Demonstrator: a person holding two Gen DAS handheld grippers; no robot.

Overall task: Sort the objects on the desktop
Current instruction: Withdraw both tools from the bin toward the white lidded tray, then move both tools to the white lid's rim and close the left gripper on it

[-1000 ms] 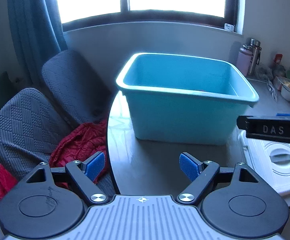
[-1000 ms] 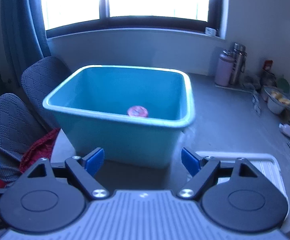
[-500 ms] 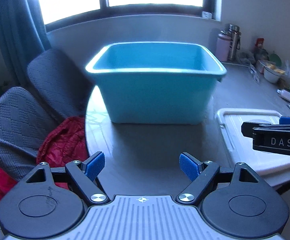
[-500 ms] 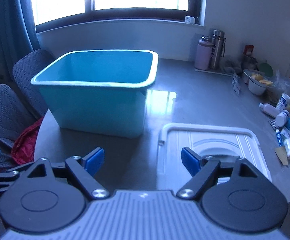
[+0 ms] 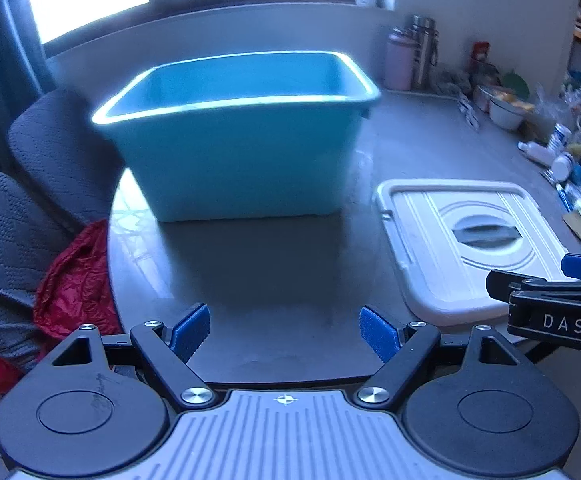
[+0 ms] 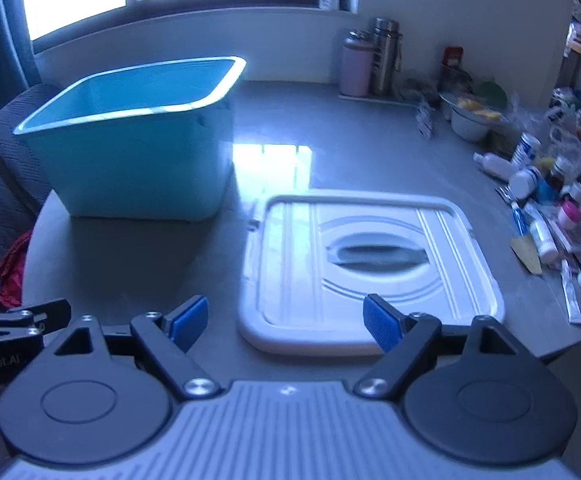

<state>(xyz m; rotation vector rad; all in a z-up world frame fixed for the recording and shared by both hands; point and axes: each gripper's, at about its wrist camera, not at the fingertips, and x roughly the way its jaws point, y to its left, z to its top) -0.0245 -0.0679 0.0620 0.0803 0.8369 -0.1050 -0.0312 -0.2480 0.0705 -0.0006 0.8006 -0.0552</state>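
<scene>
Left gripper (image 5: 284, 334) spread, holding nothing; right gripper (image 6: 286, 324) likewise (over white lid (image 6: 370, 264)); teal bin (image 5: 242, 140) beyond

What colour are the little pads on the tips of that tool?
Blue, on black arms. The pads show sharpest in the left wrist view.

teal bin (image 5: 246, 152): upright, lid off, table's left | white lid (image 6: 366, 264): flat, handle up, just right of bin, apart | small bottles/tubes (image 6: 542, 208): cluttered along table's right edge
</scene>
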